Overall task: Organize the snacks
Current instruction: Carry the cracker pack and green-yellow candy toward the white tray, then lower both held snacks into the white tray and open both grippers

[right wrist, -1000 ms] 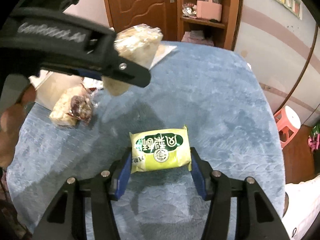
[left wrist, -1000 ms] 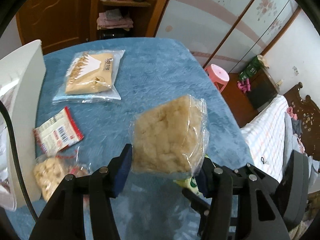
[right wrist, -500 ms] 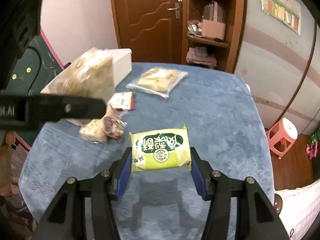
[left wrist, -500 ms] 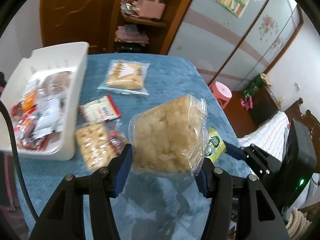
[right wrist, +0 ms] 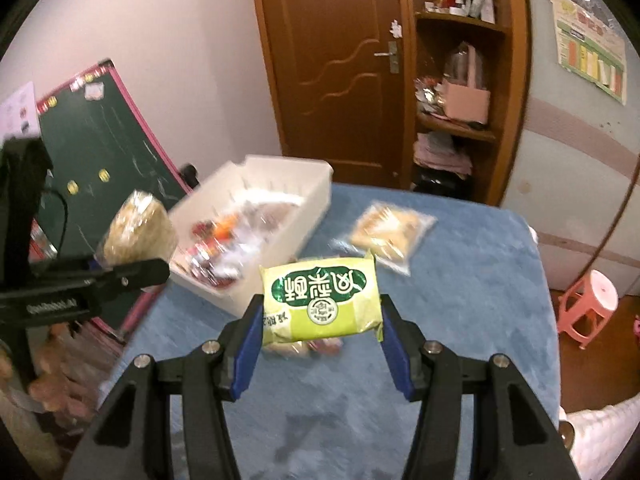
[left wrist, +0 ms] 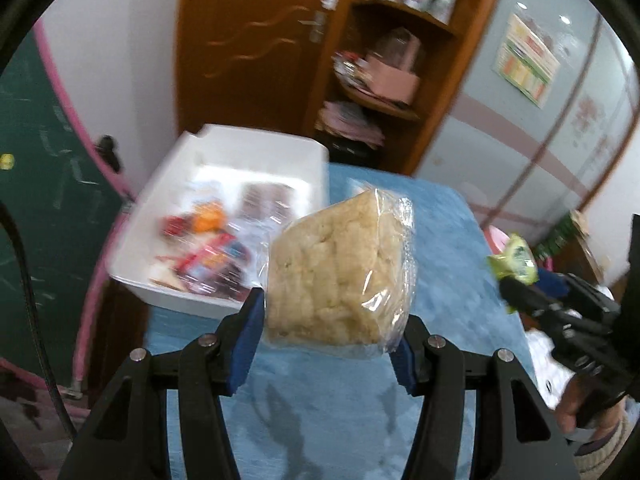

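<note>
Both snacks lifted and carried toward the bin

My left gripper (left wrist: 332,320) clamped the rice cake bag (left wrist: 340,272), my right gripper (right wrist: 320,320) the green packet (right wrist: 320,300); the white bin (right wrist: 288,216) had swung closer.

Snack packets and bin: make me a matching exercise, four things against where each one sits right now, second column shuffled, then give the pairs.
Things
1. clear-wrapped crumbly cake
2. green packet
3. flat clear bag of pastry
4. white bin

Places
A. lying on the blue tablecloth, beside the bin
B. held in the left gripper
C. on the table's far left, with wrapped snacks inside
D. held in the right gripper

Pairs: 1-B, 2-D, 3-A, 4-C
</note>
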### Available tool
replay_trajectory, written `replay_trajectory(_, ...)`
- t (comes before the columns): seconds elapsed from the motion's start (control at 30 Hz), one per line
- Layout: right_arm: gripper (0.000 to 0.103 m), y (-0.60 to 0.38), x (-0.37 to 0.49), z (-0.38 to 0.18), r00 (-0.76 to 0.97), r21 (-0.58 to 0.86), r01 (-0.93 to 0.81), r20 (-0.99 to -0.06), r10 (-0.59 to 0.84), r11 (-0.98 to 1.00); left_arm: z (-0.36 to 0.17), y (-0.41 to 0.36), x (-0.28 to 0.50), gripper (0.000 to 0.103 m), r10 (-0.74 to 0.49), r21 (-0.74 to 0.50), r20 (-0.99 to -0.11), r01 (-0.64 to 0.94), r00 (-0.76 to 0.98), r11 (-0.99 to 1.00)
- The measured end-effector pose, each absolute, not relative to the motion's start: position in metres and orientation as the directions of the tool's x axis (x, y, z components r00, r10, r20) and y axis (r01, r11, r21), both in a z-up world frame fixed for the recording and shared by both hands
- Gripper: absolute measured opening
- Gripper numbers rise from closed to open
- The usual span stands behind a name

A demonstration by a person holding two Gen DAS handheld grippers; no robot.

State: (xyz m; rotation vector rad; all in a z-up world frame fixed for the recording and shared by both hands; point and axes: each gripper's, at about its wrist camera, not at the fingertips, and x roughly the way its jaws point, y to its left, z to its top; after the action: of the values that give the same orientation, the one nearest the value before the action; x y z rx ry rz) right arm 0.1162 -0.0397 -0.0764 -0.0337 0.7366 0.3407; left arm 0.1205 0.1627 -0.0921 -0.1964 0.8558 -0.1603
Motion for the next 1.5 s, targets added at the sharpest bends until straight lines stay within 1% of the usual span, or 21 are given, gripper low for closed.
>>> replay_trajectory(0.27,0.055,0.004,0.169,-0.012,0.706,0.132,-0.359,-0.609,0.362,0.924,-0.066,0.209,0.161,0.055,-0.085,-0.157,-0.729,-0.044,0.679,0.987)
replay_trajectory(0.37,0.055,0.017,0.194,0.0,0.692,0.178,-0.367,-0.604,0.396,0.913,-0.061,0.217,0.181,0.056,-0.059,-0.142,-0.731,-0.068,0.679,0.987)
replay_trajectory(0.47,0.055,0.032,0.22,0.001,0.675,0.2,-0.367,-0.614,0.408,0.908,-0.06,0.223,0.197,0.056,-0.041,-0.125,-0.739,-0.078,0.673,0.989)
replay_trajectory(0.6,0.055,0.054,0.252,-0.019,0.632,0.205,-0.364,-0.662,0.402,0.909,-0.074,0.226,0.223,0.056,-0.001,-0.086,-0.765,-0.1,0.644,0.991)
replay_trajectory(0.83,0.056,0.082,0.295,-0.081,0.514,0.21,-0.339,-0.775,0.368,0.917,-0.12,0.228,0.257,0.056,0.013,-0.061,-0.828,-0.115,0.56,0.992)
replay_trajectory(0.93,0.058,0.091,0.303,-0.103,0.472,0.202,-0.341,-0.808,0.353,0.918,-0.135,0.232,0.263,0.061,0.016,-0.062,-0.846,-0.128,0.532,0.99)
replay_trajectory(1.0,0.058,0.097,0.306,-0.114,0.419,0.223,-0.352,-0.831,0.366,0.909,-0.142,0.234,0.265,0.073,0.025,-0.055,-0.857,-0.139,0.514,0.989)
replay_trajectory(1.03,0.058,0.1,0.308,-0.123,0.378,0.243,-0.354,-0.846,0.376,0.903,-0.143,0.235,0.264,0.074,0.024,-0.056,-0.859,-0.14,0.511,0.989)
replay_trajectory(1.1,0.059,0.103,0.307,-0.13,0.366,0.253,-0.358,-0.848,0.384,0.899,-0.146,0.238,0.263,0.076,0.024,-0.057,-0.864,-0.145,0.503,0.988)
replay_trajectory(1.17,0.065,0.106,0.304,-0.129,0.383,0.251,-0.371,-0.836,0.394,0.894,-0.147,0.244,0.262,0.077,0.02,-0.068,-0.866,-0.157,0.5,0.985)
replay_trajectory(1.2,0.075,0.106,0.303,-0.128,0.386,0.256,-0.374,-0.831,0.401,0.891,-0.148,0.247,0.261,0.079,0.012,-0.079,-0.868,-0.162,0.497,0.984)
replay_trajectory(1.23,0.082,0.106,0.302,-0.127,0.386,0.263,-0.375,-0.828,0.408,0.889,-0.147,0.249,0.261,0.08,0.008,-0.087,-0.869,-0.168,0.495,0.982)
replay_trajectory(1.4,0.082,0.101,0.295,-0.117,0.398,0.27,-0.384,-0.814,0.422,0.883,-0.14,0.252,0.251,0.08,-0.003,-0.112,-0.863,-0.186,0.505,0.976)
replay_trajectory(1.5,0.082,0.095,0.286,-0.109,0.421,0.257,-0.393,-0.803,0.421,0.883,-0.133,0.248,0.24,0.08,0.003,-0.103,-0.852,-0.174,0.523,0.979)
